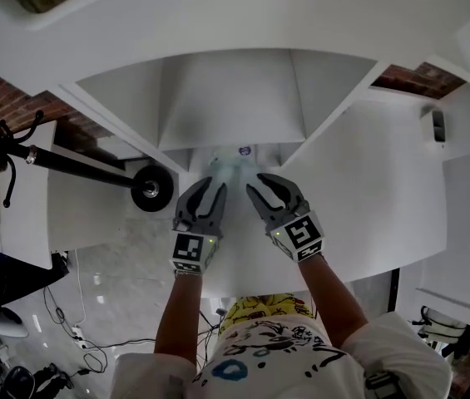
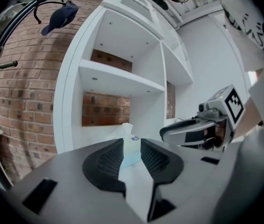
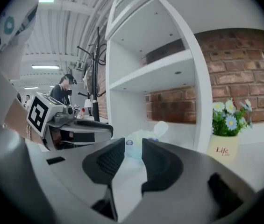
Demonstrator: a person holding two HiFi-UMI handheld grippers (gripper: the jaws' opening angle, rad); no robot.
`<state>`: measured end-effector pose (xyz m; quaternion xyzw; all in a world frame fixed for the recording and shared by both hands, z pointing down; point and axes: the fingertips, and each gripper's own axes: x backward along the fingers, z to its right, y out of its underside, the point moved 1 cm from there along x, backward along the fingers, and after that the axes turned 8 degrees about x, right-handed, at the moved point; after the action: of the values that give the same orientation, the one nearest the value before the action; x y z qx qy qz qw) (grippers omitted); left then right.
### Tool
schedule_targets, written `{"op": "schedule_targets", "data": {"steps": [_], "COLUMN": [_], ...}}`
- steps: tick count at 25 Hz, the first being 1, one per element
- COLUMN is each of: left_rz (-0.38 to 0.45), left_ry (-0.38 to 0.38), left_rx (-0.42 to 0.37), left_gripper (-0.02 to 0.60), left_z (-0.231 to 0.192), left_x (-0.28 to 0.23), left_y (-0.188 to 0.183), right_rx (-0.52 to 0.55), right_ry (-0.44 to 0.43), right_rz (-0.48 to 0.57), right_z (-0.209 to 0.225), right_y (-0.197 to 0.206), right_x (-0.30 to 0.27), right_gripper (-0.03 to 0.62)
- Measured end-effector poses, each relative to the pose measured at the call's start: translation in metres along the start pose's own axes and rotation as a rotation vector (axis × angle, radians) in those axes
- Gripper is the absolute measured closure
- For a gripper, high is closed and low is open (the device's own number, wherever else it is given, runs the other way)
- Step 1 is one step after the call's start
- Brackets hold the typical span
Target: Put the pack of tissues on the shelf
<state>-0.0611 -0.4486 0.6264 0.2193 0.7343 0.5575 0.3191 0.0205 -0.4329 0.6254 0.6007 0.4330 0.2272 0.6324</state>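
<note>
Pack of tissues (image 1: 233, 163): laid free on the white shelf (image 1: 368, 198), just ahead of left gripper (image 1: 210, 191) and right gripper (image 1: 261, 186), 2 claws spread wide, empty, best drawn straight back unsnagged.

Both forearms reach forward, left claw (image 1: 208, 191) and right claw (image 1: 259, 184) side by side, jaws apart.

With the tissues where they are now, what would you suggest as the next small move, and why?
Probably draw both grippers straight back. The tissue pack lies on the shelf, and the left gripper and right gripper stand open, neither gripping it.
</note>
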Motion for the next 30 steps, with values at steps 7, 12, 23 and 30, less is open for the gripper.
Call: {"op": "schedule_targets", "data": {"steps": [7,12,23,30], "left_rz": [0.093,0.18,0.18,0.184], "left_ry": [0.111,0.192,0.282,0.297], "left_rx": [-0.047,-0.064,-0.043,-0.043], "left_gripper": [0.557,0.566,0.566,0.568], "left_z": [0.047,0.089,0.16,0.206], "left_x": [0.039,0.092,0.169,0.187], "left_y": [-0.07,-0.122,-0.14,-0.131], "right_rx": [0.043,0.097,0.047,0.067], "right_ry": [-0.02,-0.053,-0.049,-0.051], "right_rz": [0.115,0.196,0.203,0.22], "right_z": [-0.022,-0.062,-0.11,-0.116], "right_y": [-0.073,-0.132,-0.15,-0.156], "right_x": [0.037,0.085,0.179,0.228], "right_gripper": [0.557,0.565,0.566,0.569]}}
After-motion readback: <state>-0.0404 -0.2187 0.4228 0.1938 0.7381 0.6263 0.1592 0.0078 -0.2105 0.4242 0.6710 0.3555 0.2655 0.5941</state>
